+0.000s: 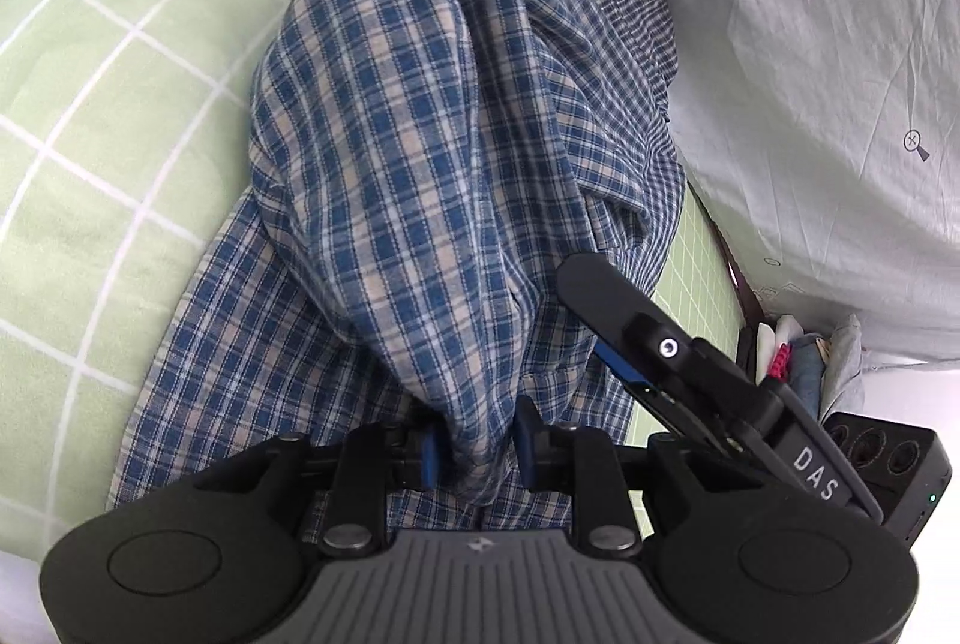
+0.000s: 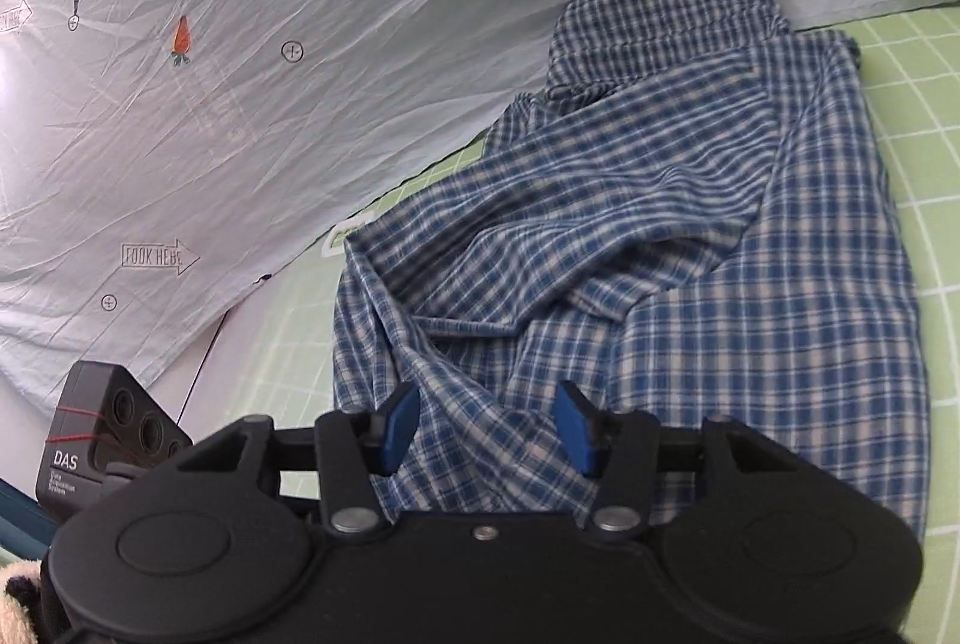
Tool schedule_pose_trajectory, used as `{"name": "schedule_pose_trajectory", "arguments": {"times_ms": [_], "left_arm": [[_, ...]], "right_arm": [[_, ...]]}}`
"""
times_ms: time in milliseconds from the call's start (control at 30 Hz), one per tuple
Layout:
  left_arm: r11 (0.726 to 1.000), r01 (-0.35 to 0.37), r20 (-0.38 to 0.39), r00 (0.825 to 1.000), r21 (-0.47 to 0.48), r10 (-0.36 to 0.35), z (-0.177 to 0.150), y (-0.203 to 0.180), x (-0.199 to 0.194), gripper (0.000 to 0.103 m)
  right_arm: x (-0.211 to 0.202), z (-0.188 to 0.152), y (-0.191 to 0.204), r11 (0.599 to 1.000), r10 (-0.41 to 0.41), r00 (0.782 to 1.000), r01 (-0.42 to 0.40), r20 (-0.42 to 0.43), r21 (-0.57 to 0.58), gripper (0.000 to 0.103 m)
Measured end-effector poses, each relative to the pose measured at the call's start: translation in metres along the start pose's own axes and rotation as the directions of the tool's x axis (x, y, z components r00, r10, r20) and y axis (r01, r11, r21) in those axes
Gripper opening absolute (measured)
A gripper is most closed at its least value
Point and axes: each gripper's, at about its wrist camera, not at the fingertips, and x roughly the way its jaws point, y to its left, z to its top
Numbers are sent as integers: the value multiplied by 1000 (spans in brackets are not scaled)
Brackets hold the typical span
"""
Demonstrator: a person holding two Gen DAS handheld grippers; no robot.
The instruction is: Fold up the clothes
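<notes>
Here the left tool (image 1: 477, 455) pinches bunched plaid shirt (image 1: 432, 176), hiding its pads.

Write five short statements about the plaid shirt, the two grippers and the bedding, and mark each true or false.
1. The left gripper has a bunch of the plaid shirt pinched between its fingers. True.
2. The shirt lies on a green sheet with a white grid. True.
3. The right gripper is clamped tight on the shirt. False: its fingers stand apart over the fabric, not pressing it.
4. The pale cloth beside the shirt is printed with strawberries. False: it shows carrots and arrows.
5. The shirt is red and black. False: it is blue, white and beige.
</notes>
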Motion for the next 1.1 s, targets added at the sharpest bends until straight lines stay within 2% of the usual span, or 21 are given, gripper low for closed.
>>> {"name": "schedule_pose_trajectory", "arguments": {"times_ms": [67,133,167,200,300,433,533,667,833,1100], "left_arm": [[1000,11,-3,1000,-23,-11,0,5,-1,26],[999,19,-5,1000,-39,-19,1,9,-3,26],[999,22,-6,1000,-43,-22,1,11,-3,26],[999,24,-5,1000,-44,-24,1,11,-3,24],[999,32,-1,999,-35,-32,0,6,-8,24],[999,49,11,999,8,-49,-10,-3,-24,24],[997,67,14,998,46,-68,-23,-13,-39,19],[992,74,14,997,105,-76,-47,-25,-57,17],[985,95,-7,995,142,-95,-78,-31,-75,17],[976,91,-83,994,195,-76,-130,-24,-89,17]], "right_arm": [[6,-1,0,1000,-20,1000,20,-22,-8,52],[9,-1,-1,999,-37,999,36,-33,-17,41],[9,-2,-2,999,-40,998,40,-40,-16,22],[8,-2,-3,999,-35,998,35,-46,-9,14],[-5,-5,-10,999,18,1000,-17,-19,47,12],[-31,-15,-9,996,23,999,-26,38,86,11],[-55,-24,-5,993,23,996,-33,81,116,11],[-81,-38,6,993,6,992,-21,124,114,10],[-113,-69,26,981,3,984,-37,177,191,10],[-152,-126,57,973,-87,974,37,211,230,10]]}}
